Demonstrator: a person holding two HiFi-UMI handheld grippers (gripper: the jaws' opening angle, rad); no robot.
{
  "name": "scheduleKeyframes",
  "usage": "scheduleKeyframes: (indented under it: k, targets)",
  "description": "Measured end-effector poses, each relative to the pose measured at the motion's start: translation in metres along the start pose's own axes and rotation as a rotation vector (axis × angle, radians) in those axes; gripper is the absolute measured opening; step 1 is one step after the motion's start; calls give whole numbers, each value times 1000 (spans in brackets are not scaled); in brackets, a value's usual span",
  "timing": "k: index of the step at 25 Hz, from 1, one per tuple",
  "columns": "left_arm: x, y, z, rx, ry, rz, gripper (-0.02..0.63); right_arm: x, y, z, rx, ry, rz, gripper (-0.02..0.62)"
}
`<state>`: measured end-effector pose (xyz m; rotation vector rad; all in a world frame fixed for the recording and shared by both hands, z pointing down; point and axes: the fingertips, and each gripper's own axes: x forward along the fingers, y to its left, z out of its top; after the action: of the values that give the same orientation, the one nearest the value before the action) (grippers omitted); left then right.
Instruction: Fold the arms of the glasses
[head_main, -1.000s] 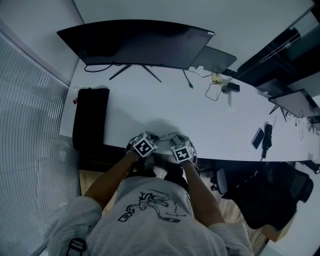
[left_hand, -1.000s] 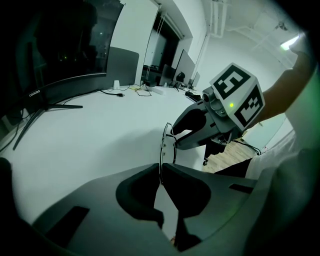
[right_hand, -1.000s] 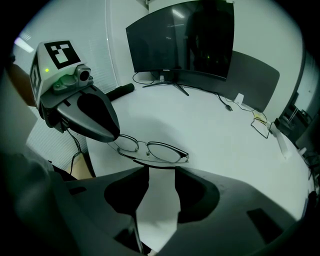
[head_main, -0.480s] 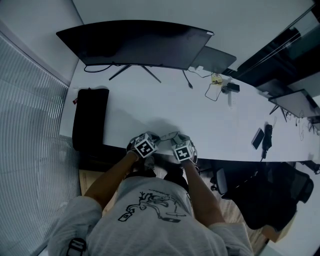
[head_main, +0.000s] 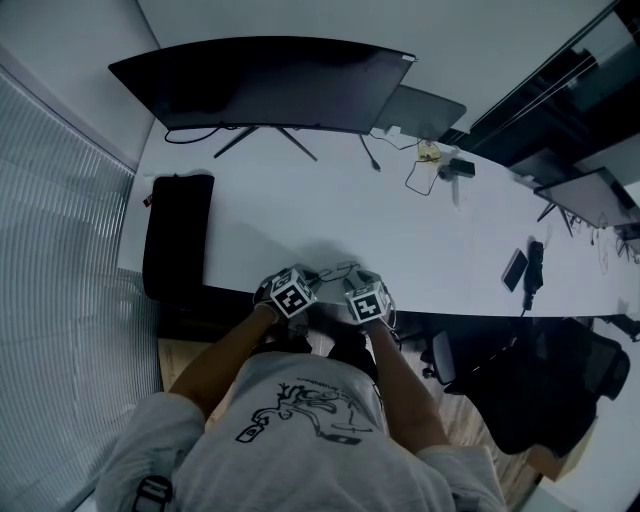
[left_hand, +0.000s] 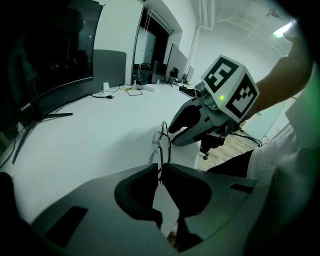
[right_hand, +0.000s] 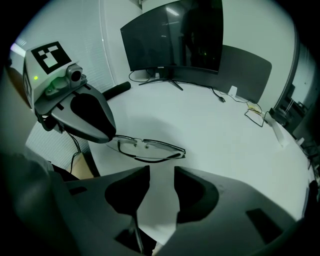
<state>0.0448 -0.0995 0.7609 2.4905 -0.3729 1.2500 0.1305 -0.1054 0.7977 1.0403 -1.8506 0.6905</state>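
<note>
The glasses (right_hand: 150, 147) lie on the white table (head_main: 300, 210) well in front of the curved monitor (head_main: 260, 85), at the table edge farthest from it, right by the person; the frame runs roughly parallel to the monitor's screen. The left gripper (left_hand: 161, 172) is clenched on the glasses, its jaws nearly together with the thin frame pinched between the tips at the end of the glasses that lies toward the monitor's left side. The right gripper (right_hand: 161, 175) is released; its jaws stand apart and have just been closing a little, with only bare table between them; it points down at the other end of the glasses, on the side away from the monitor, just short of the frame. A black case (head_main: 180, 235) lies off the monitor's left end, along the table's side edge.
</note>
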Motion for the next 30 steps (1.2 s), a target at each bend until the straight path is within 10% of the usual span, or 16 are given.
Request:
scheduleKeyframes:
  k: [15,30]
  targets:
    - [-16,-11,10,-68,-105,37,44,-50,-6,15,54,-169,2,101]
    - [-131,3,90,-212,-450,173,28,-189,4,120,9,-496,6,35]
